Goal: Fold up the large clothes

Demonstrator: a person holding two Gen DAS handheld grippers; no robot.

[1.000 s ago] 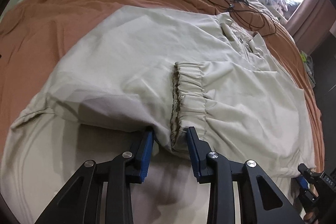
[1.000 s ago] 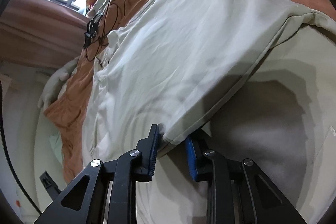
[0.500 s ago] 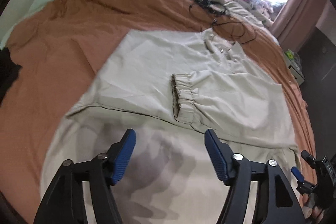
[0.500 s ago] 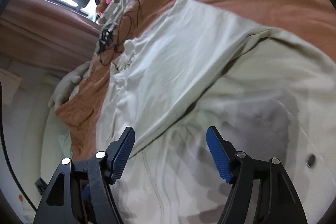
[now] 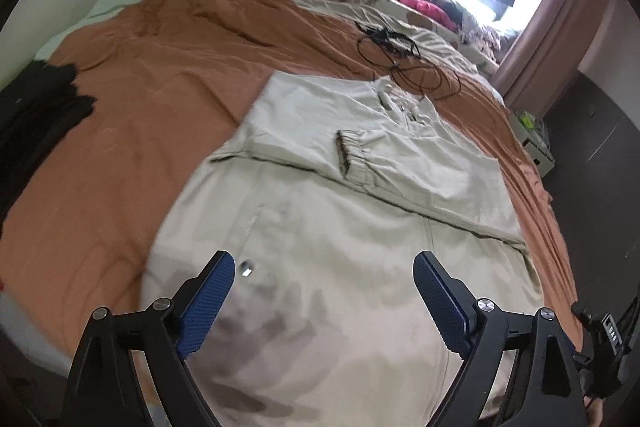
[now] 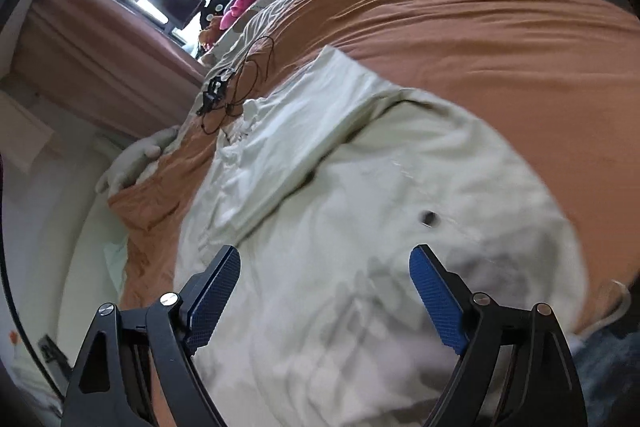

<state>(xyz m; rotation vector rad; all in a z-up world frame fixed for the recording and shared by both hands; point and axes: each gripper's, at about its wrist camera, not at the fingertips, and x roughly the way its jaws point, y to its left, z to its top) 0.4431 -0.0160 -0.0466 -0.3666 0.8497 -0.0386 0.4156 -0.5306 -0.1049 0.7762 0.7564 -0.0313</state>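
**Both grippers open above the cream jacket**

An orange bedspread covers the bed. On it, ahead of and beneath both sets of fingers, lies the cream jacket, one elastic-cuffed sleeve folded across it. The left gripper and right gripper are opening wide, nothing between their blue pads.

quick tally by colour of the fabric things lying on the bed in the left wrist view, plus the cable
beige garment: 1
orange bedspread: 1
black clothing pile: 1
black cable: 1
total: 4
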